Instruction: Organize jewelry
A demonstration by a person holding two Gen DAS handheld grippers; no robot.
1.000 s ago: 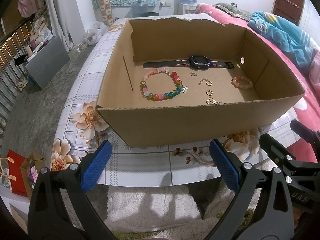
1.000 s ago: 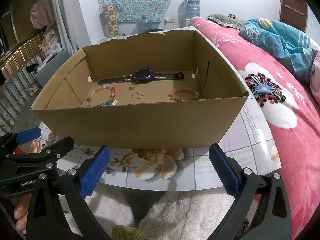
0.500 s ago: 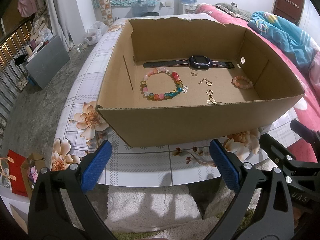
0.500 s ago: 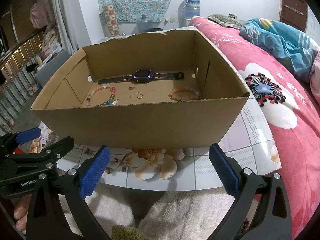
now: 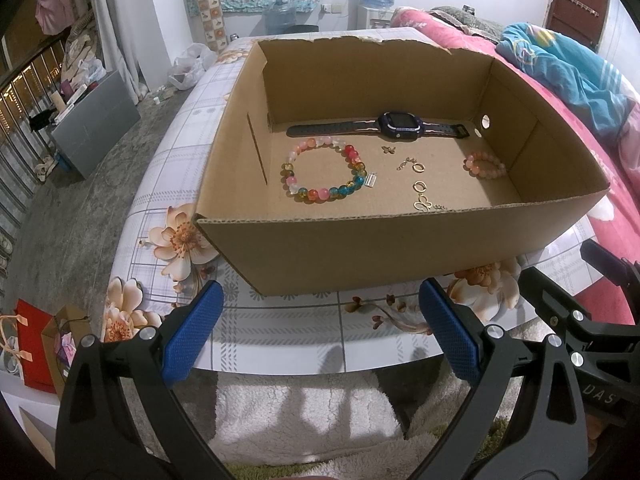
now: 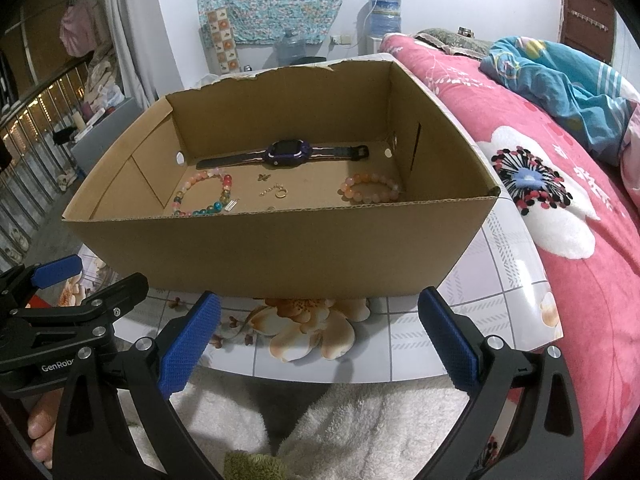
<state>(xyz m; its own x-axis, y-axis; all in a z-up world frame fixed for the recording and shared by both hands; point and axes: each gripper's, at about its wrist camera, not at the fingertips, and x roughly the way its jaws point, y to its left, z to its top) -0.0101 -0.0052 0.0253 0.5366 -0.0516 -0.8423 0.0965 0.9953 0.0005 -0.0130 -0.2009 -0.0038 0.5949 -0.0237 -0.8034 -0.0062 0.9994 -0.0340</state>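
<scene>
An open cardboard box (image 5: 360,248) (image 6: 280,252) stands on the floral table. Inside lie a dark watch (image 5: 396,125) (image 6: 288,152), a multicoloured bead bracelet (image 5: 324,176) (image 6: 204,196), a pink bead bracelet (image 5: 484,164) (image 6: 370,188), and small gold rings and charms (image 5: 419,187) (image 6: 276,191). My left gripper (image 5: 320,328) is open and empty in front of the box's near wall. My right gripper (image 6: 320,332) is open and empty, also in front of the box.
The table's front edge (image 5: 304,364) is just beyond my fingertips, with a white fluffy rug (image 5: 304,412) below. A pink bed (image 6: 580,216) runs along the right. A grey box (image 5: 96,120) sits on the floor at left.
</scene>
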